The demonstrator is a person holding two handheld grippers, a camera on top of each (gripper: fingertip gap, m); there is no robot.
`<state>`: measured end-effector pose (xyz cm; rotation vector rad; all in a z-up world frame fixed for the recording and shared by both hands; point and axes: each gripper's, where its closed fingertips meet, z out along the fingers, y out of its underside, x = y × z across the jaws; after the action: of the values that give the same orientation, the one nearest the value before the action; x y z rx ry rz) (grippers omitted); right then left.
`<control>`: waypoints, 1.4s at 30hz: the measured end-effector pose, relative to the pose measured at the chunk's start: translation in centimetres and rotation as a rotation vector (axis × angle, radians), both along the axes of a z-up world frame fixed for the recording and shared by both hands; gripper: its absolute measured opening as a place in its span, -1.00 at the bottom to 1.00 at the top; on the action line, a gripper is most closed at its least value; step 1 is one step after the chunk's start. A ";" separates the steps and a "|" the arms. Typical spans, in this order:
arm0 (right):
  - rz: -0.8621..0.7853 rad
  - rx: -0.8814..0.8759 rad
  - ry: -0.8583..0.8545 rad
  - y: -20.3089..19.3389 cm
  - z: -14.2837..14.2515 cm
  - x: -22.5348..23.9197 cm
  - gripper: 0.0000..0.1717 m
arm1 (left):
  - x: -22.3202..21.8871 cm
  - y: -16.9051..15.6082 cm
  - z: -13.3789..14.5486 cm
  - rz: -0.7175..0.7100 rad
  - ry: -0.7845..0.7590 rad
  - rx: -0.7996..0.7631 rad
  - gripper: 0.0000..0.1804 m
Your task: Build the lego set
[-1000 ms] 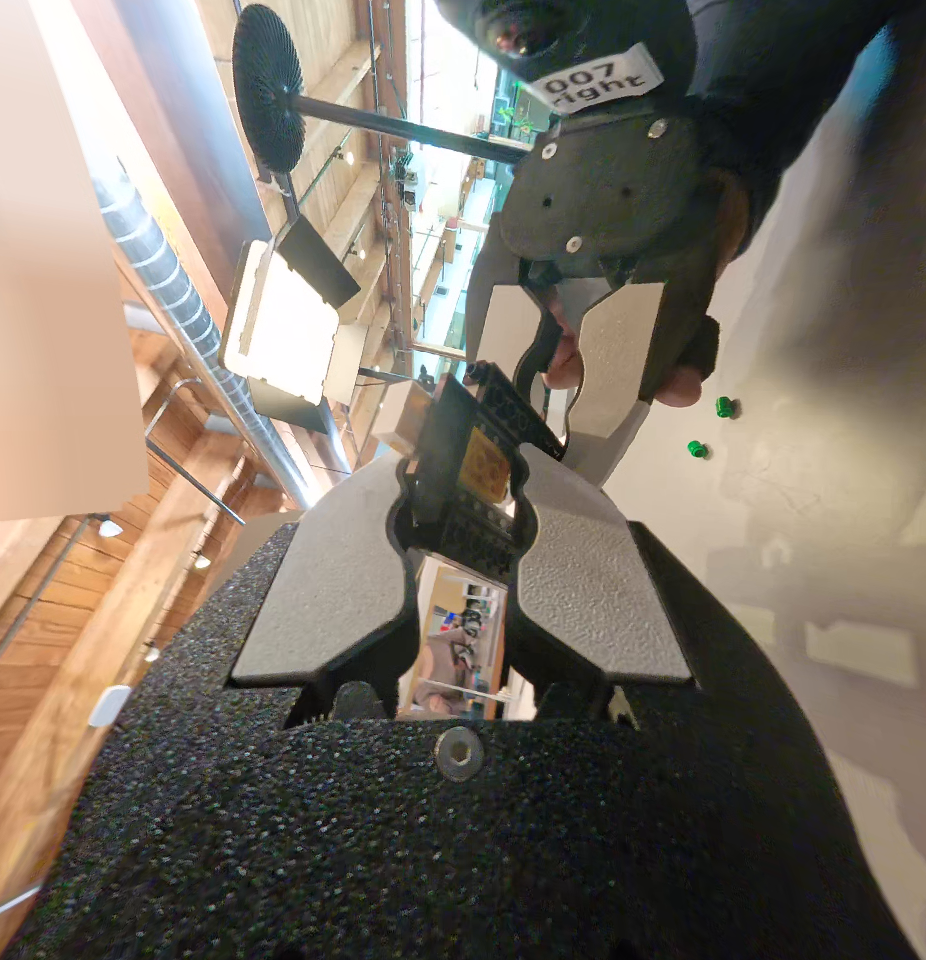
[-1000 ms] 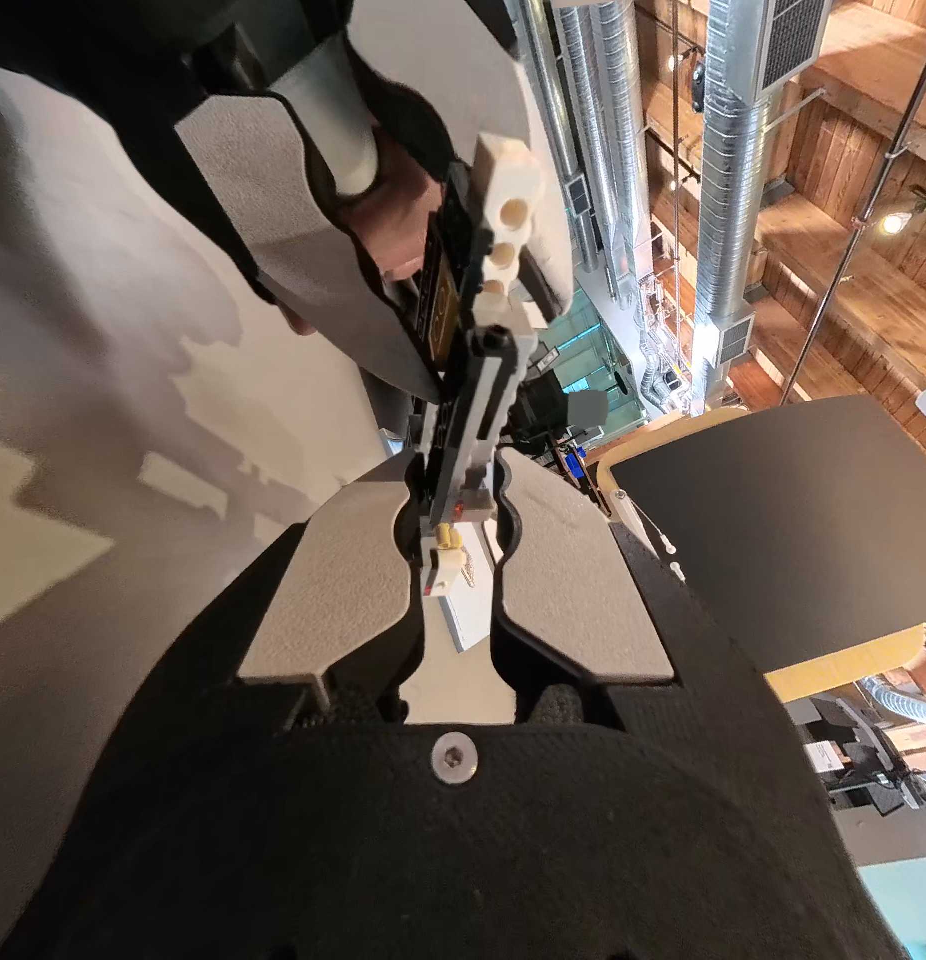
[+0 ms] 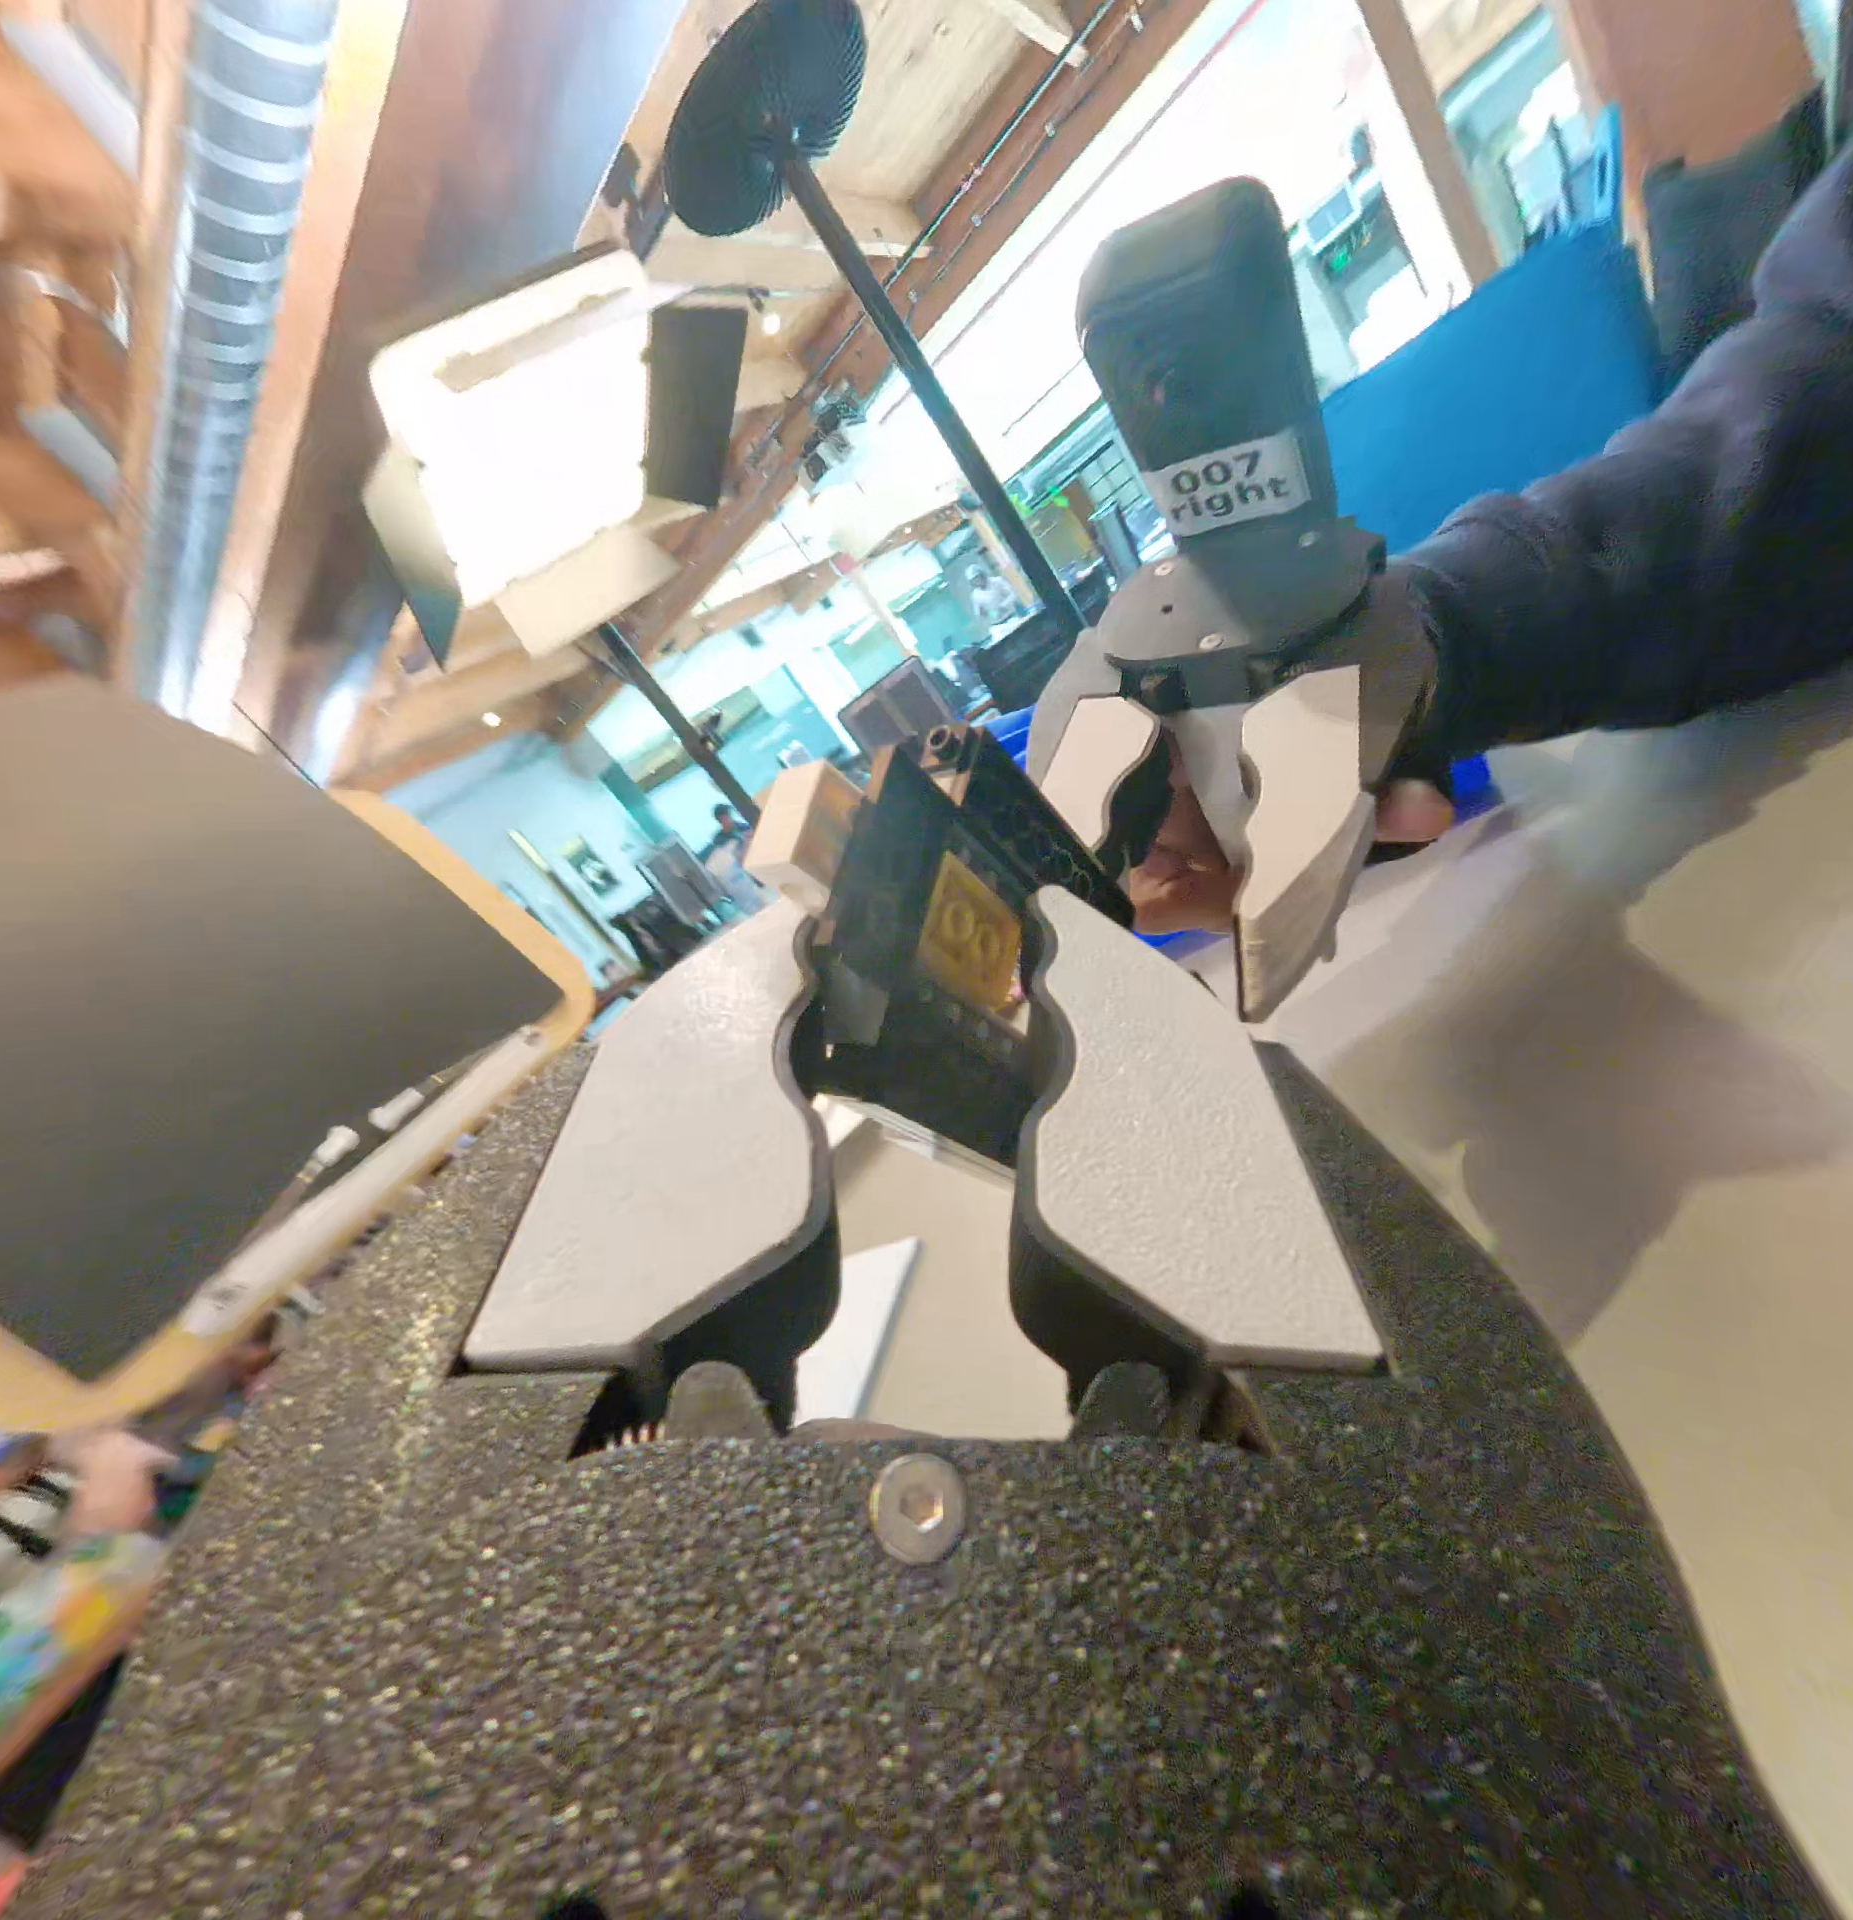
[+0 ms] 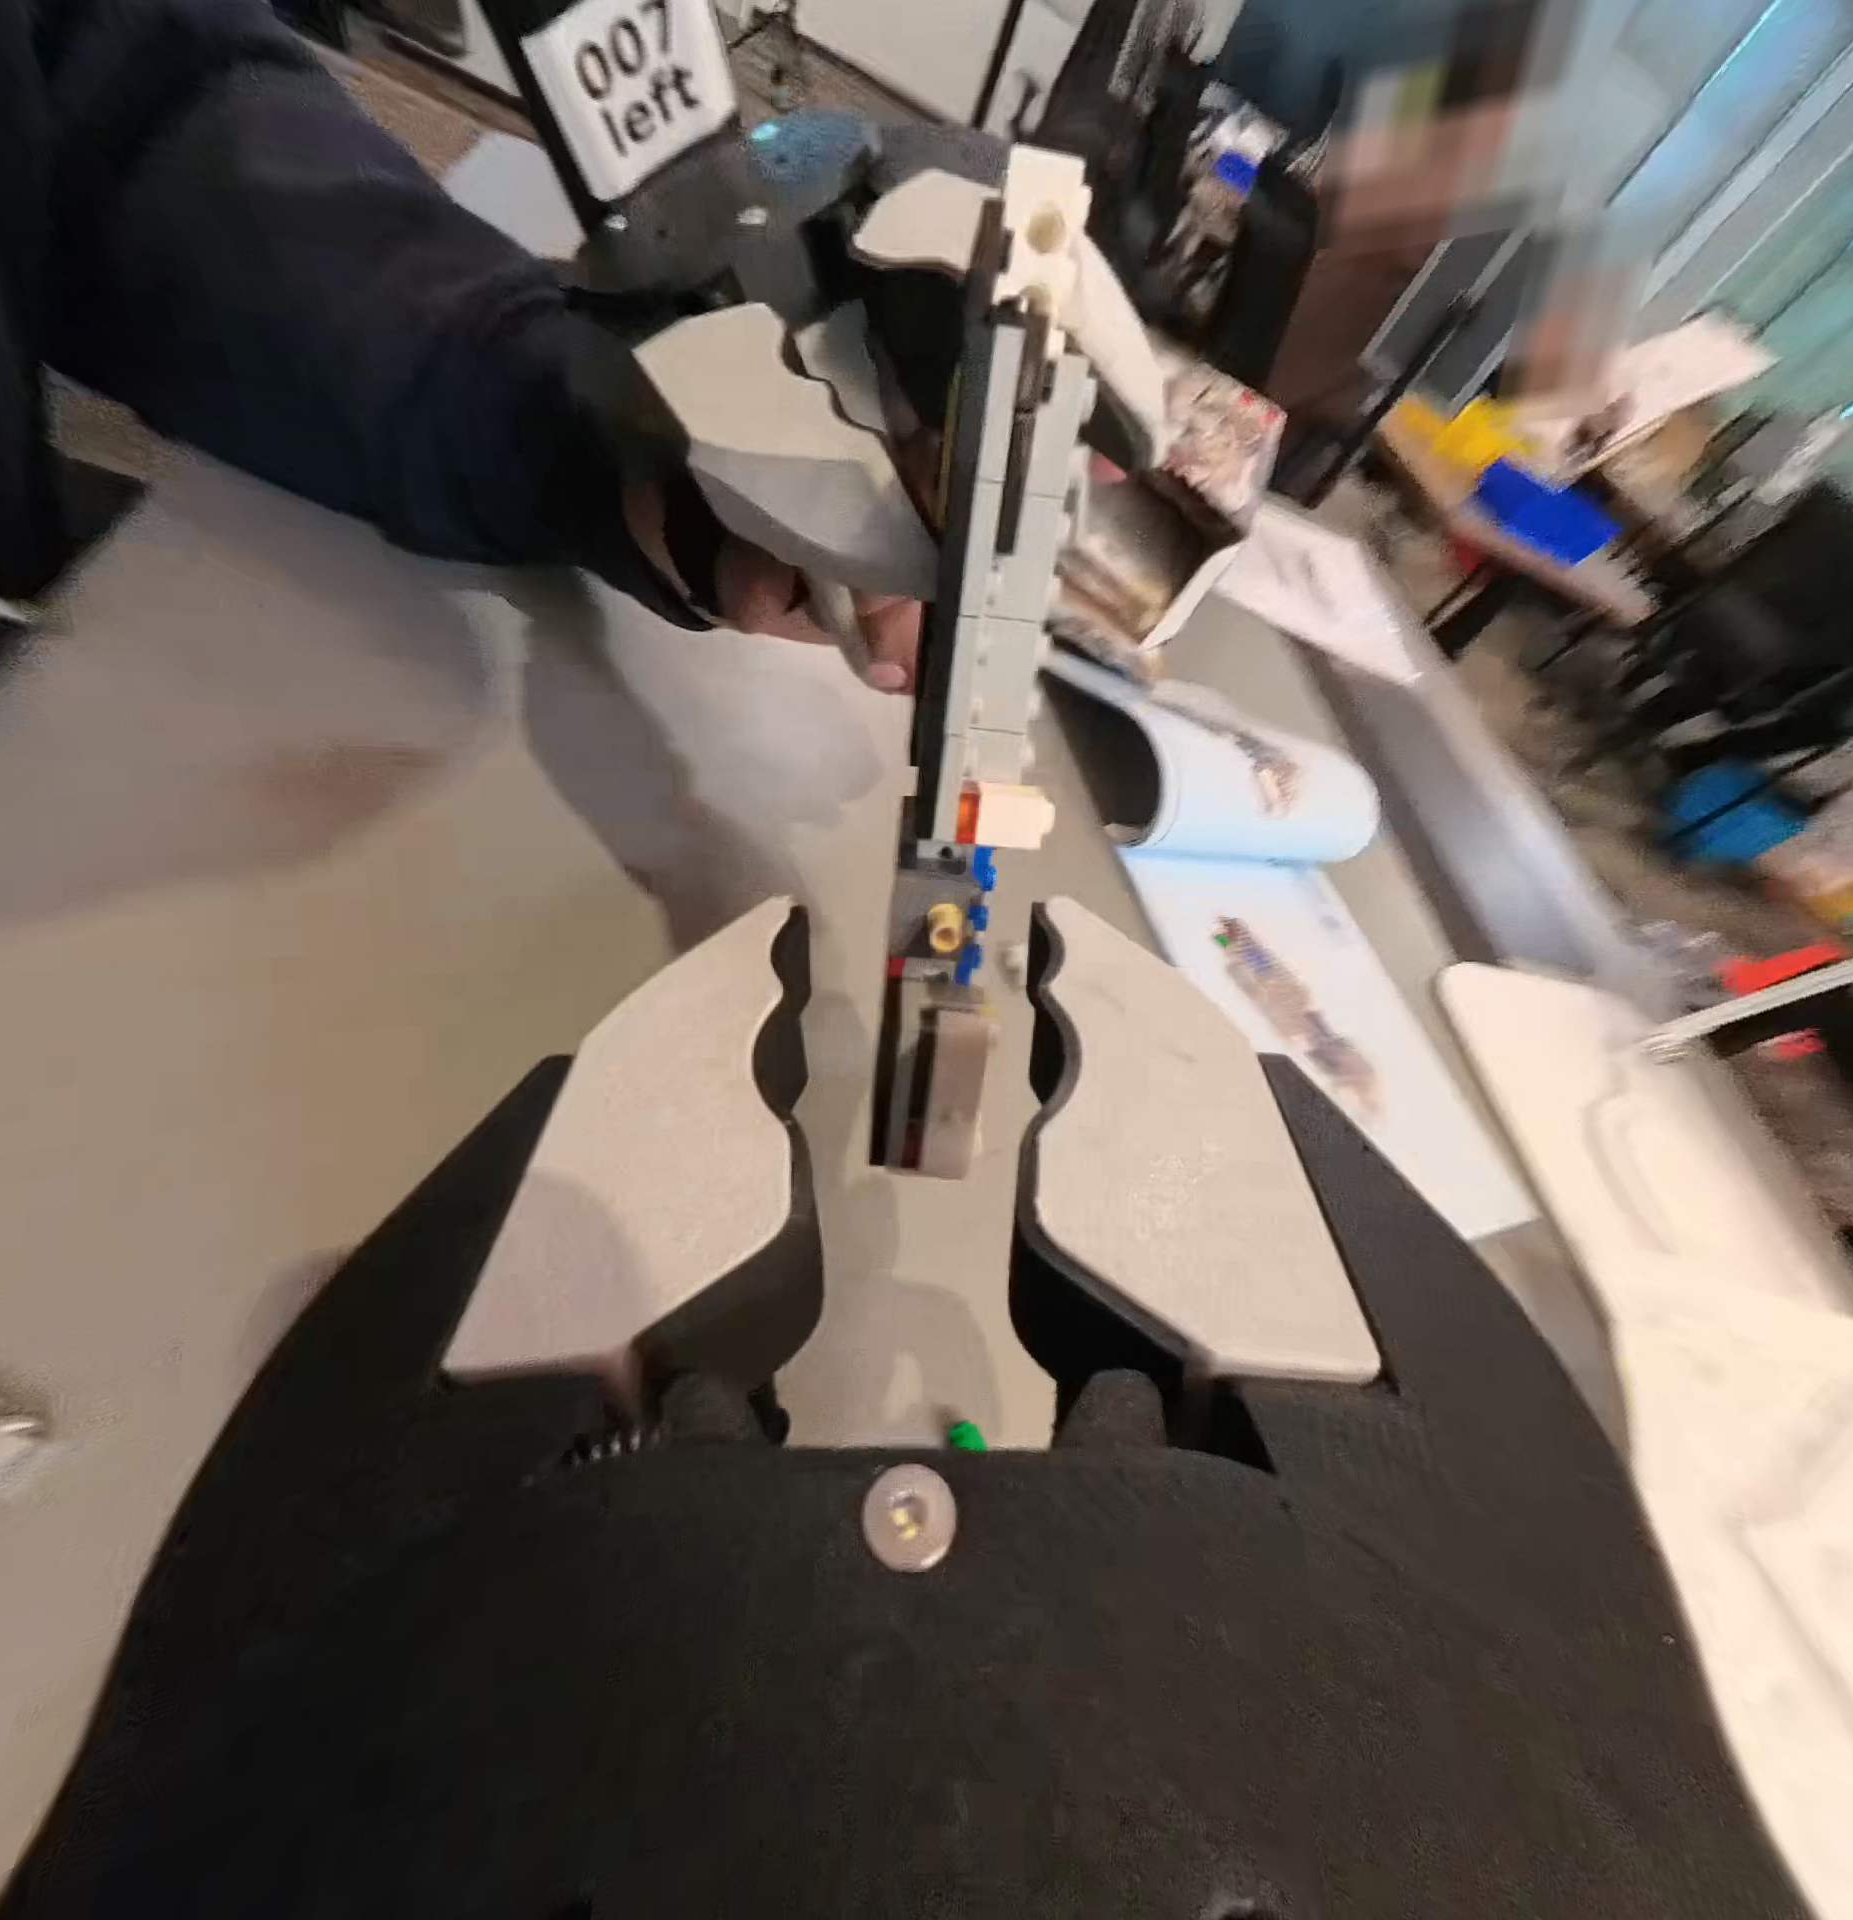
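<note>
I take the brick model [image 4: 989, 582] as landmark: a long, thin grey-and-black assembly held edge-on above the table [image 4: 278, 831].

Table: pale, with bare room left of the model. Right of the model lies an open booklet [image 4: 1265, 831], one page curled up; beyond that, a white tray [image 4: 1680, 1195] near the table edge.

Left gripper [image 3: 922, 987]: I see its fingers [image 3: 693, 1122] pinching the model's black end, both inner edges against it, a yellow tile [image 3: 969, 940] showing between them. In the right wrist view it clamps the model's far end.

Right gripper [image 4: 914, 997]: fingers [image 4: 1161, 1143] spread, straddling the model's near end. I see a gap on each side of the model; neither inner edge touches it. In the left wrist view it stands just right of the model, jaws parted and bare.

Small parts: a cream brick [image 4: 1015, 816] and blue pins [image 4: 984, 904] project from the model's right edge; a green piece [image 4: 966, 1435] lies on the table below the model's near end.
</note>
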<state>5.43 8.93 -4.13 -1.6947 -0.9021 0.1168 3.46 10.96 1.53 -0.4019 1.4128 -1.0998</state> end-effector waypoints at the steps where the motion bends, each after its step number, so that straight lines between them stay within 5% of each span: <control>1: 0.005 -0.068 0.036 0.0 -0.2 -0.1 -0.54 | 0.2 0.4 -0.1 -0.018 0.029 -0.044 -0.62; 12: -0.004 -0.314 0.130 0.8 -2.4 -0.8 -0.62 | 1.2 1.4 -1.6 -0.121 0.212 -0.210 -0.62; 20: -0.075 -0.239 0.182 1.9 -2.2 -0.6 -0.75 | 1.4 2.0 -1.7 -0.108 0.230 -0.228 -0.62; 29: -0.126 -0.150 0.384 2.6 -0.8 0.5 -0.77 | 2.4 3.2 -1.4 -0.067 0.282 -0.415 -0.58; 42: -0.118 -0.074 0.461 2.6 0.3 1.0 -0.78 | 2.8 3.9 -1.2 -0.078 0.328 -0.581 -0.38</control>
<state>6.42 11.50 -3.81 -1.6881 -0.4577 0.4460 6.30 14.84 0.33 -0.9847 1.3772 -1.5601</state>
